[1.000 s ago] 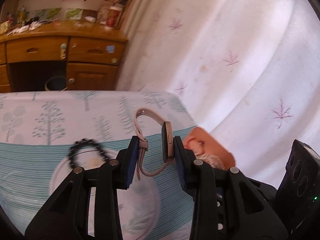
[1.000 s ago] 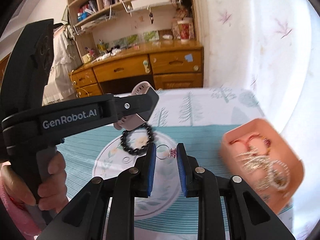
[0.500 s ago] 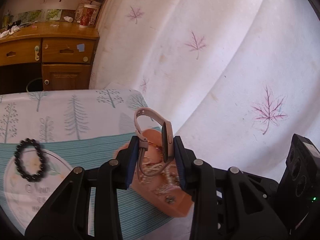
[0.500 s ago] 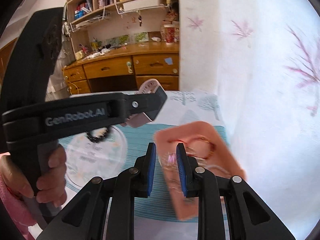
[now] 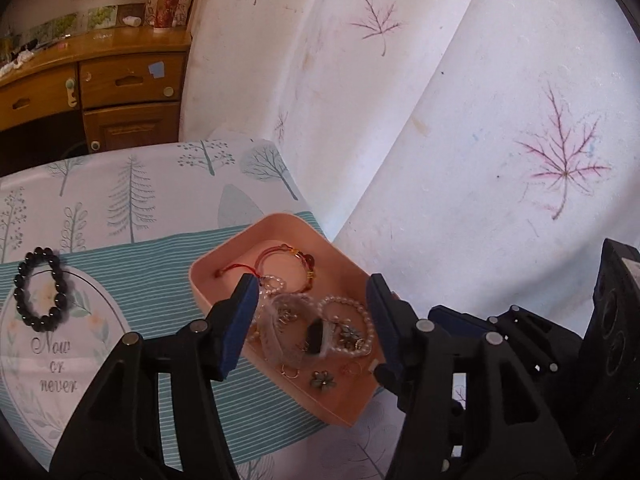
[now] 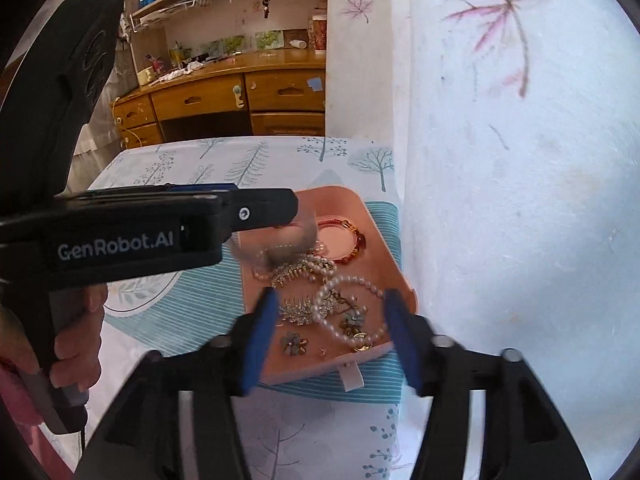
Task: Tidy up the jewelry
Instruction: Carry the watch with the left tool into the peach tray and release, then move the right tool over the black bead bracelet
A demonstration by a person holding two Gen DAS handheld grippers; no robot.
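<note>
Both claws hang over the shallow pink plastic tray (image 5: 224,258) at the corner of the tree-printed tablecloth (image 5: 120,192). The left gripper (image 5: 312,320) is opening, its blue pads clear of the blurred pale-strapped watch (image 5: 304,332), which seems to be dropping among the pearl bracelets (image 6: 352,300) in the tray. The right gripper (image 6: 332,336) is also opening, nothing between its pads. A black bead bracelet (image 5: 40,288) lies apart on the cloth's round emblem.

I see the watch (image 5: 296,332) only as a blur over the pink tray (image 5: 224,252); my left gripper (image 6: 264,216) hides the tray's far-left corner.
</note>
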